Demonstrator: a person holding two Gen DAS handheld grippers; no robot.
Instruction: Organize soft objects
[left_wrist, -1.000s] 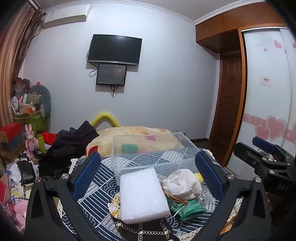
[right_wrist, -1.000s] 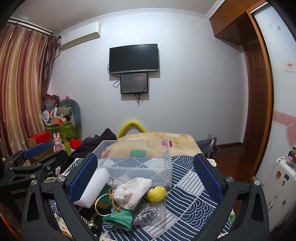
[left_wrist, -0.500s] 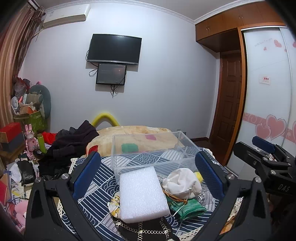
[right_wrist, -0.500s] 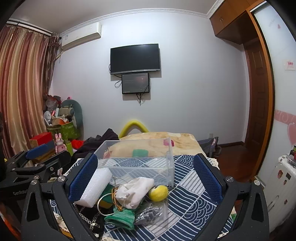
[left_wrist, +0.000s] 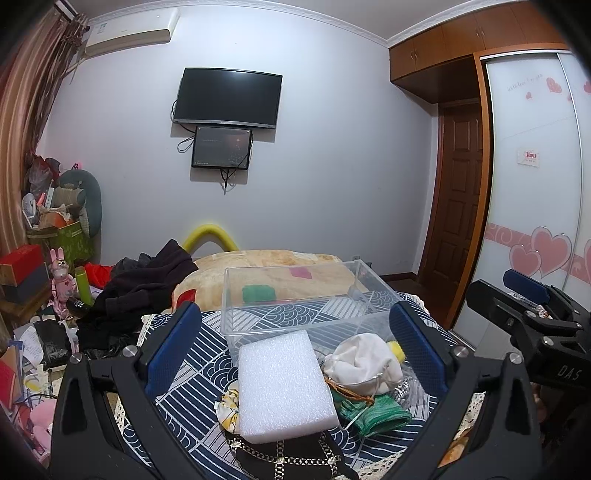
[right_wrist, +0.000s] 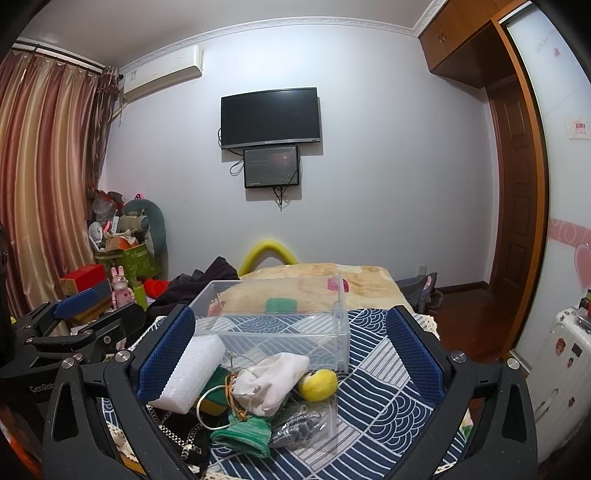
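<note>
A pile of soft things lies on a blue-and-white patterned cloth (left_wrist: 199, 365): a white foam block (left_wrist: 284, 384), a white drawstring pouch (left_wrist: 364, 363), a green knit piece (left_wrist: 373, 415), a yellow ball (right_wrist: 317, 384) and a black item with a gold chain (left_wrist: 291, 458). Just behind them stands a clear plastic box (left_wrist: 295, 295) with nothing in it. My left gripper (left_wrist: 293, 350) hovers open above the foam block. My right gripper (right_wrist: 291, 354) is open too, over the pouch and ball. Each gripper appears at the edge of the other's view.
Dark clothes (left_wrist: 140, 291) are heaped left of the cloth, with a beige blanket (left_wrist: 266, 266) behind the box. Boxes, a pink rabbit figure (left_wrist: 61, 280) and clutter fill the left side. A wardrobe (left_wrist: 535, 184) and door stand on the right, a white suitcase (right_wrist: 561, 365) near it.
Both grippers have shifted only slightly; the right wrist view has drifted a little, bringing the pile marginally closer. Nothing was grasped or moved.
</note>
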